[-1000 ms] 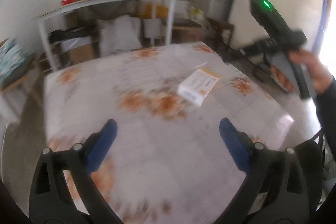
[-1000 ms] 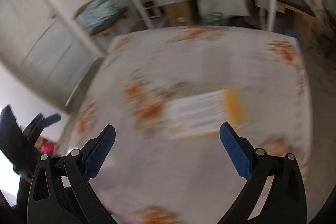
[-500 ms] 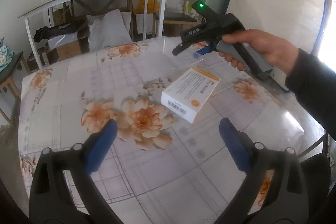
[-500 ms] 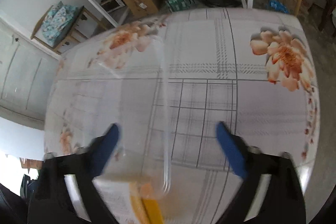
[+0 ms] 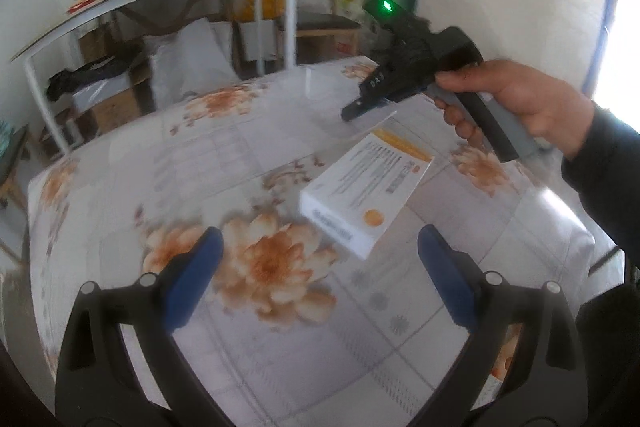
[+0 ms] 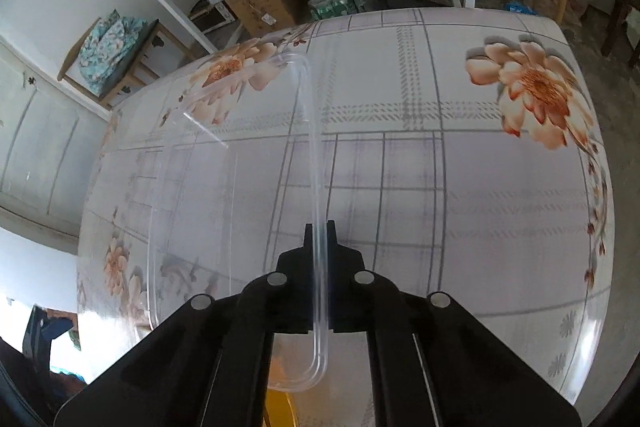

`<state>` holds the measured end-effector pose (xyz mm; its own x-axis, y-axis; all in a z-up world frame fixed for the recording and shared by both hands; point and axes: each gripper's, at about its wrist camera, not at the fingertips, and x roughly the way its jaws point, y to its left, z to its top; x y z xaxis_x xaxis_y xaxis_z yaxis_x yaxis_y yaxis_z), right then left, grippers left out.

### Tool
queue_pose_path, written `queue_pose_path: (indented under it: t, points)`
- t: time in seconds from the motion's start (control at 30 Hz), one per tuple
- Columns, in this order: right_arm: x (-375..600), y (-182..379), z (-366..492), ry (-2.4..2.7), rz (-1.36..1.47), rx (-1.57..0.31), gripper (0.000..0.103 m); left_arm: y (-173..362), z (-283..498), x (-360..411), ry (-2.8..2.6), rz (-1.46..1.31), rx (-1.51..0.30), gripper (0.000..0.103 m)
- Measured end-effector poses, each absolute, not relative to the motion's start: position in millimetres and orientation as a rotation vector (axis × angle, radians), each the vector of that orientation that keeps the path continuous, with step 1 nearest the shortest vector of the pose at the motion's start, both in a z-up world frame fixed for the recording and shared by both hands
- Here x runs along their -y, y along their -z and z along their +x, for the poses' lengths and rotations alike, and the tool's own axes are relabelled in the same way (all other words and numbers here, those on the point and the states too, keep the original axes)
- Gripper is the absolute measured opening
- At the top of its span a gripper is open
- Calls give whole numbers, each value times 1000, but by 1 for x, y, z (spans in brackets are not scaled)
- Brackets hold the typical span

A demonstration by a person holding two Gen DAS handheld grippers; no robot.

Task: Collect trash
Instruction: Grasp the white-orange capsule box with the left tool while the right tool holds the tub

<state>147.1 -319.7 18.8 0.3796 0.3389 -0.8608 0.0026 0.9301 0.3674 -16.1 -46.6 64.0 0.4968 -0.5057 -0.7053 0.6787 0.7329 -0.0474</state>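
On the floral table [image 6: 460, 155], the right hand-held gripper [image 6: 319, 227] clamps the clear, seemingly empty container's [image 6: 224, 187] rim; the left [image 5: 316, 267] gapes.

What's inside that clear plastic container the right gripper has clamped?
Nothing visible: through the clear container only the floral tablecloth shows. The right gripper covers its near end, beside an orange-and-white box.

The print on the white box [image 5: 366, 193] is too blurred to read.

Clear lid [image 6: 240, 187], seemingly tilted; white box [image 5: 368, 193] flat.
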Motion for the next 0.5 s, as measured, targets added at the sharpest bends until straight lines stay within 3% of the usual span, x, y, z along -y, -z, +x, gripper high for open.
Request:
queue_pose_path:
  t: [0.5]
  points:
    - [398, -66, 66, -22, 415, -989, 4, -50, 53, 153, 1116, 664, -917, 94]
